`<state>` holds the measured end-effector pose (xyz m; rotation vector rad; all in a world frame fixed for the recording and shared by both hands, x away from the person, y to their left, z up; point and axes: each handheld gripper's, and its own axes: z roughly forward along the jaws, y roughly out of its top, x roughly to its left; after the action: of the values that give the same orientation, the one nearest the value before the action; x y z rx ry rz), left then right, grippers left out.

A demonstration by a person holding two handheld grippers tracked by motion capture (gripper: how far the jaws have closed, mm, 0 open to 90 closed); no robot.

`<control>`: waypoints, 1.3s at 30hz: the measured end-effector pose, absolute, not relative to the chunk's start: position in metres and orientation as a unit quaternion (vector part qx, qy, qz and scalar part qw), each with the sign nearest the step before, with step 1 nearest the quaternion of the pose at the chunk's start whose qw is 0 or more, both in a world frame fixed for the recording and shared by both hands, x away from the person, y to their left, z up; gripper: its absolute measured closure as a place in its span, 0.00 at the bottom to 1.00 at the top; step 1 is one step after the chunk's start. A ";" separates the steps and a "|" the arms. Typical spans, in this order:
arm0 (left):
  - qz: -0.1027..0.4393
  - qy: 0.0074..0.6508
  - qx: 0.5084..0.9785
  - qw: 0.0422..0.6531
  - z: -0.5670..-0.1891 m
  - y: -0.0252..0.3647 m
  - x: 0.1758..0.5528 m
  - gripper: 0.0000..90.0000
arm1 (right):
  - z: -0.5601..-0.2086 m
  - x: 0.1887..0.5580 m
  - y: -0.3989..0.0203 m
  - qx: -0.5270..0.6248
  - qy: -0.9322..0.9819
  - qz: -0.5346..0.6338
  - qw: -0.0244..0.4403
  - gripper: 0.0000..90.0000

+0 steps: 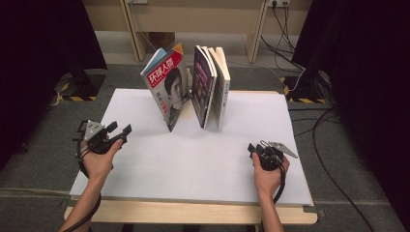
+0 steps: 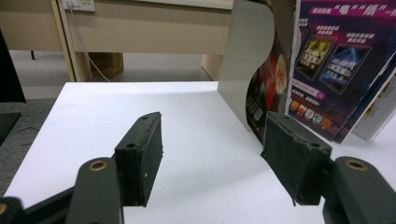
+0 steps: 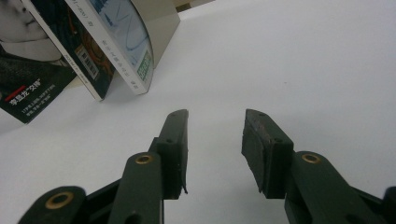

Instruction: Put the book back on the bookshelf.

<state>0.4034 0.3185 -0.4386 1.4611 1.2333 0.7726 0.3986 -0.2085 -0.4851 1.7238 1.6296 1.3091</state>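
Upright at the far middle of the white surface (image 1: 193, 159), a small row of reading matter waits between two hand-held grippers. Nearest the person's left stands a red-topped magazine (image 1: 167, 89), tilted and leaning toward its neighbours; just beside it a purple-covered magazine (image 1: 202, 84) and a pale book (image 1: 221, 87) prop one another, their lower edges splayed on the board so that the group stays standing without a bookend.

The left gripper (image 1: 121, 131) hovers above the surface's left edge, its fingers (image 2: 140, 158) spread wide with nothing between them and aimed toward the red-topped magazine, apparently lining up to take it first. In the left gripper view that magazine's curled pale back cover sits just ahead of the right finger.

The right gripper (image 1: 252, 148) sits low near the surface's right side, well apart from the books, its fingers (image 3: 264, 154) partly open and holding nothing, seemingly kept back until support is needed.
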 end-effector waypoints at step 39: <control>0.344 0.530 0.590 0.502 -0.500 0.347 0.387 0.40 | -0.490 0.400 -0.205 0.627 0.589 0.466 0.207 0.68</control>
<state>0.3872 0.3468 -0.5002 1.4265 1.2795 0.8311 0.3997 -0.2054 -0.4898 1.7448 1.6416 1.2975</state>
